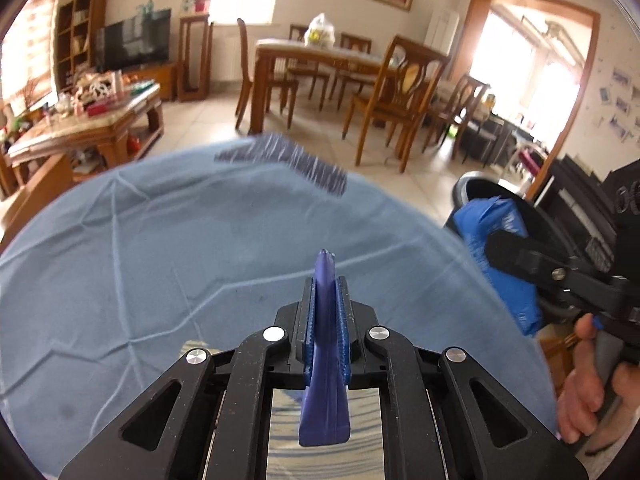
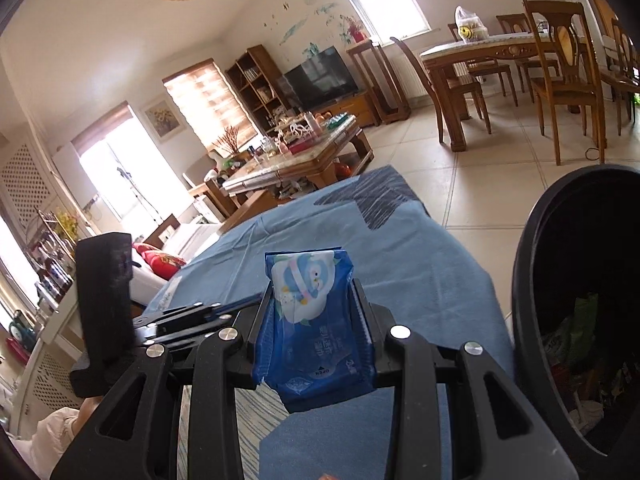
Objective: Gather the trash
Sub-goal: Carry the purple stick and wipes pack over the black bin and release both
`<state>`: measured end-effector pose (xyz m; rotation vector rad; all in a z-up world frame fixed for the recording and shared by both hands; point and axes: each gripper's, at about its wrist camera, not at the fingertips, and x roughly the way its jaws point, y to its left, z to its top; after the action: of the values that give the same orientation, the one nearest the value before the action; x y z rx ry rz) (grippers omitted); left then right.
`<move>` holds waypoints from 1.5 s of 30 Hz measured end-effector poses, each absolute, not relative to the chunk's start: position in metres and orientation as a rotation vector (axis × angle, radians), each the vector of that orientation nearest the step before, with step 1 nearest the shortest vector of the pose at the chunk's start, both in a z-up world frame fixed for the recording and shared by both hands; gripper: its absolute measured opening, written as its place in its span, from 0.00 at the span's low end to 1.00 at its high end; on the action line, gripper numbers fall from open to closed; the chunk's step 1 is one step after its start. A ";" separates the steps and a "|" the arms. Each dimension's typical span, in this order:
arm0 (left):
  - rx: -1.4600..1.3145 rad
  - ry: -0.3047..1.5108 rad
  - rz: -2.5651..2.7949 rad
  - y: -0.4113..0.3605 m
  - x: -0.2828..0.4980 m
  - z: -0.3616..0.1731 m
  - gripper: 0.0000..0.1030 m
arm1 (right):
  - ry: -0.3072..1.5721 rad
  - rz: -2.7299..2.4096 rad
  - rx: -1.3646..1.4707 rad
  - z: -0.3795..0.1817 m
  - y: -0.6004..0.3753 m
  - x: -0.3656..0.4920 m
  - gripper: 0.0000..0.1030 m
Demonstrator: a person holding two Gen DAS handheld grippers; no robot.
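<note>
Wrapper [image 1: 325, 352] pinched in left fingers [image 1: 308, 332]; right fingers [image 2: 362, 320] clamping penguin-printed pack [image 2: 316, 328], bin [image 2: 532, 280] contents right-view only.

open bin mouth [image 2: 568, 264] beside blue cloth [image 2: 400, 248] — unobstructed; cloth bare ahead

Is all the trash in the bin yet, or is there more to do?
Some is done: wrappers already lie inside the black bin. In hand: the right gripper is shut on a blue wipes pack beside the bin, and the left gripper pinches a thin purple wrapper. Left: both still need dropping in. The blue cloth shows no other trash.
</note>
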<state>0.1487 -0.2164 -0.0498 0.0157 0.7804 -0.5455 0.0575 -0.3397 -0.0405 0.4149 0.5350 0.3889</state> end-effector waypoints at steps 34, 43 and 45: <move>0.147 0.708 -0.985 -0.484 0.128 -0.035 0.10 | 0.304 0.020 0.681 -0.060 -0.564 0.002 0.34; 0.264 0.713 -0.958 -0.507 0.123 -0.050 0.33 | 0.337 0.031 0.711 -0.074 -0.571 0.009 0.43; 0.303 0.667 -0.914 -0.504 0.119 -0.049 0.77 | 0.339 0.031 0.725 -0.074 -0.575 0.013 0.72</move>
<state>0.1190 -0.5036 -0.0488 0.3034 0.6666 -0.9138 0.0127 -0.5748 -0.0745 0.7249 0.3386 0.0309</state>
